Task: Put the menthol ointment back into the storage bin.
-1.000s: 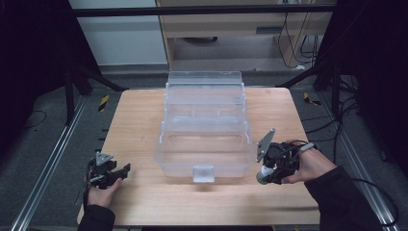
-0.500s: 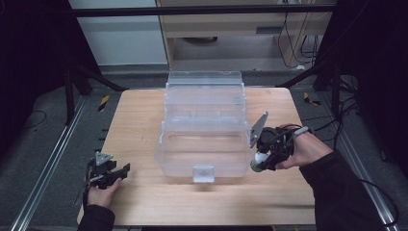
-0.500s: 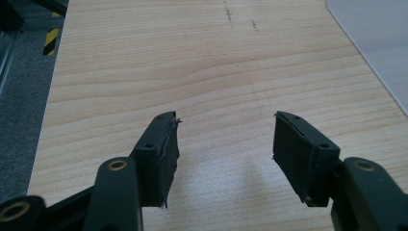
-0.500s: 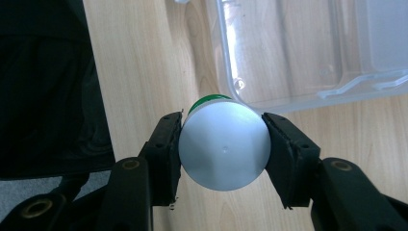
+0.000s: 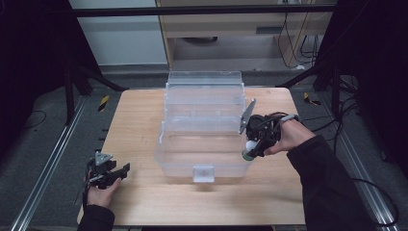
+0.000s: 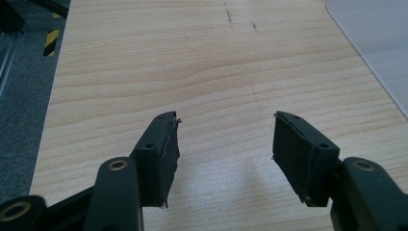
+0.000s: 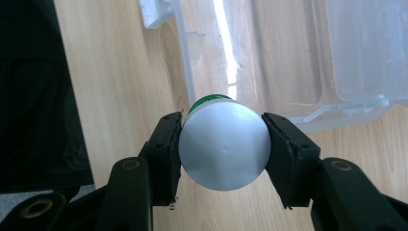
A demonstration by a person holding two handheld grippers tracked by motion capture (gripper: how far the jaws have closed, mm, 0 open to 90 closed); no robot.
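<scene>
The small bottle [image 7: 222, 147] shows just its round white base and a sliver of green; the rest hides behind. The clear plastic box [image 7: 308, 57] runs past the frame's edges.

Left gripper [image 5: 126, 169]: black frame, grey three-cornered plate [image 5: 102, 158] on top, thin dark cable trailing near the table's front left corner. Its fingers [image 6: 159, 156] are matte black blocks with ribbed pads, frayed at the inner edge, a small hole near each tip, brass-coloured rivets [image 6: 117, 165] at the pivots. Left sleeve [image 5: 96, 219] black. Right gripper [image 5: 249, 150]: black body, same grey plate [image 5: 247, 116] standing on edge, looped black cables over it, a light band across the hand [image 5: 286, 135]. Right sleeve [image 5: 327, 185] black, long, loose. Its fingers [image 7: 166, 149] also black, brass rivets on the arms.
</scene>
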